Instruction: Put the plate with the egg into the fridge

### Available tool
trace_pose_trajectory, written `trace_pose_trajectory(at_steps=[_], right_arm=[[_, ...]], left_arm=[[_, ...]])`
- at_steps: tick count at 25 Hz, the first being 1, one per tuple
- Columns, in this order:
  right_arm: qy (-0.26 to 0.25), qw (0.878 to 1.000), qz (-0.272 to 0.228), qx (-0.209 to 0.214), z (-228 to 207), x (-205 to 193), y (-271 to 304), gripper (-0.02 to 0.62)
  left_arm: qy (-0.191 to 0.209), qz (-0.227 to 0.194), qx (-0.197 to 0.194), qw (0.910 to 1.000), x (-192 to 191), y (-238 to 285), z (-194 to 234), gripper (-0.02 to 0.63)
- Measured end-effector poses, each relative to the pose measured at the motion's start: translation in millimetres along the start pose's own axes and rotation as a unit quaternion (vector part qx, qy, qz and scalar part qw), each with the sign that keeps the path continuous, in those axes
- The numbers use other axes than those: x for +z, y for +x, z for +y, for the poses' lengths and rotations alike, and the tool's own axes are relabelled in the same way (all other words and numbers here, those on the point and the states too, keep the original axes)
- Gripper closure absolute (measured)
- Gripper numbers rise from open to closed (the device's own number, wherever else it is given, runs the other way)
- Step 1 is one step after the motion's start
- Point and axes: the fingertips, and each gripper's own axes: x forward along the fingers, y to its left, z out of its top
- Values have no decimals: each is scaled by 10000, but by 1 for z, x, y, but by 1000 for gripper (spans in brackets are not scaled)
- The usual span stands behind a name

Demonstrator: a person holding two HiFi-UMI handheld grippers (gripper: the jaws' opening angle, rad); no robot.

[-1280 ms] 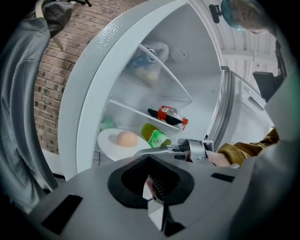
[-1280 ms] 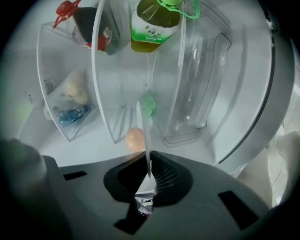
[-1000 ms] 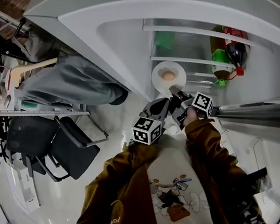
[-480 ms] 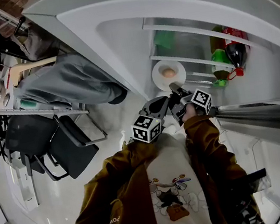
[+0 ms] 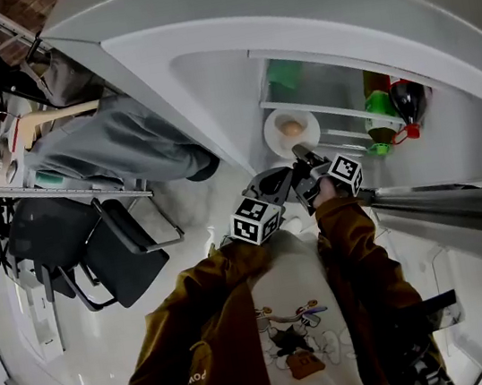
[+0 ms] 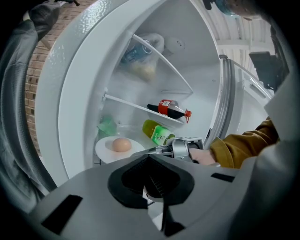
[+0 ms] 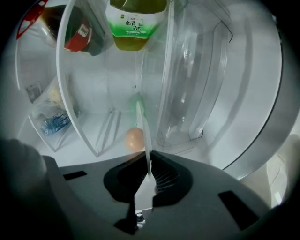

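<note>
Glossy white plate (image 5: 273,134), matt egg (image 5: 291,129), clear plastic bin (image 7: 197,84).

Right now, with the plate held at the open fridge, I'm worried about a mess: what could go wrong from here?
1. The right gripper pinches the plate by one rim only, so it could slip or sag in the jaws.
2. The egg lies loose on the plate, so any tilt may roll it off.
3. The green bottle sits nearby, and the plate might knock it on the way in.
</note>
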Motion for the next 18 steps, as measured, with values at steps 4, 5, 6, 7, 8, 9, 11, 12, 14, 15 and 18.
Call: trace_pose_trajectory(at_steps=[4,5,6,7,8,9,11,12,14,15,18], right_arm=[[-1,10000,20,-81,-6,2,5,572],[1,9999,25,-97,-7,3,6,572],[2,9999,27,-108,-8,4,7,572],[1,9999,24,-111,-8,5,8,572],[0,9999,20,-113,-9,6,9,572],[2,9999,19,-118,-9,7,10,572],[22,9999,29,-146,-9,7,12,572],[29,9999,33,-159,-9,8,12,572],[32,9998,35,-175,-8,9,14,572],[46,9998,31,-183,-8,10,15,572],[70,9998,16,-206,-7,12,19,572]], left_arm=[[-31,6,23,10000,1,1,4,598],[-36,11,18,10000,2,1,4,598],[-42,15,11,10000,2,2,5,598],[-49,21,6,10000,2,3,6,598],[-59,29,5,10000,1,3,7,598],[-66,40,11,10000,0,4,9,599],[-74,78,25,9999,-2,4,10,598],[-70,99,17,9999,-2,4,10,598],[-36,105,-24,9999,-1,5,8,598],[-16,86,-38,10000,0,5,8,598],[31,43,-33,10000,3,6,10,598]])
